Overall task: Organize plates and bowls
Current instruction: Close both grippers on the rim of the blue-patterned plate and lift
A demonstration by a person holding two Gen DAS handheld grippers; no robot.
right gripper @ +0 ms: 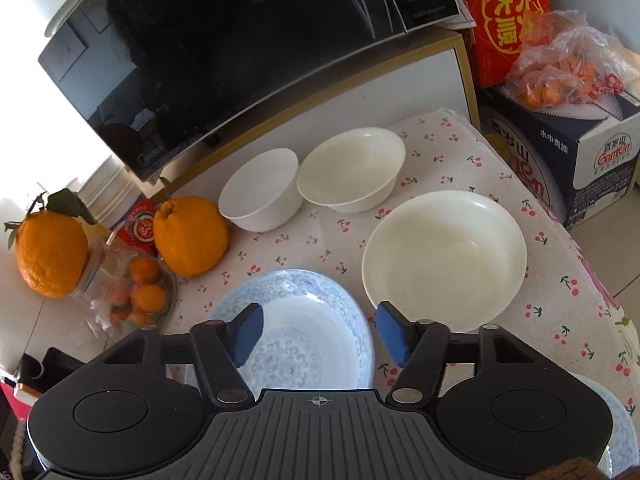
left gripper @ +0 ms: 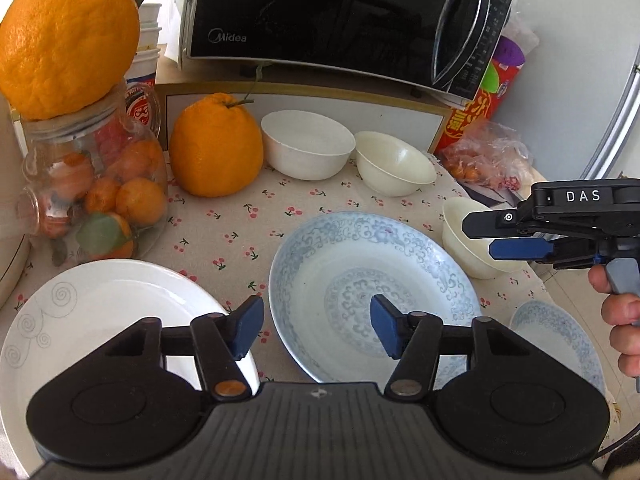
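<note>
Blue plate point(left gripper: 374, 280) sits dead centre on the cherry cloth point(left gripper: 240, 216), and the left gripper point(left gripper: 317, 330) hangs right over its near-left rim, jaws about half apart, rim showing between the blue pads point(left gripper: 248, 326), nothing pinched. At nine o'clock of that plate, close beside it, lies the white plate point(left gripper: 100, 312) with grey swirls. At three o'clock, the right gripper point(left gripper: 486, 236) comes in side-on at a cream bowl point(left gripper: 468, 248), one finger above the rim and one by the wall; whether it touches I cannot tell. From its own camera the right gripper point(right gripper: 320, 334) stands half open too, empty, the blue plate point(right gripper: 296, 320) showing through the gap and the cream bowl point(right gripper: 444, 256) at one o'clock. Out at twelve o'clock sit two more bowls side by side, a white bowl point(left gripper: 306, 144) and a second cream bowl point(left gripper: 394, 162), nearly touching. A second blue plate point(left gripper: 560, 340) peeks in at four o'clock. Further out: a big orange point(left gripper: 216, 144) at eleven, a jar point(left gripper: 92, 196) of small oranges at ten, the microwave point(left gripper: 340, 12) behind.
</note>
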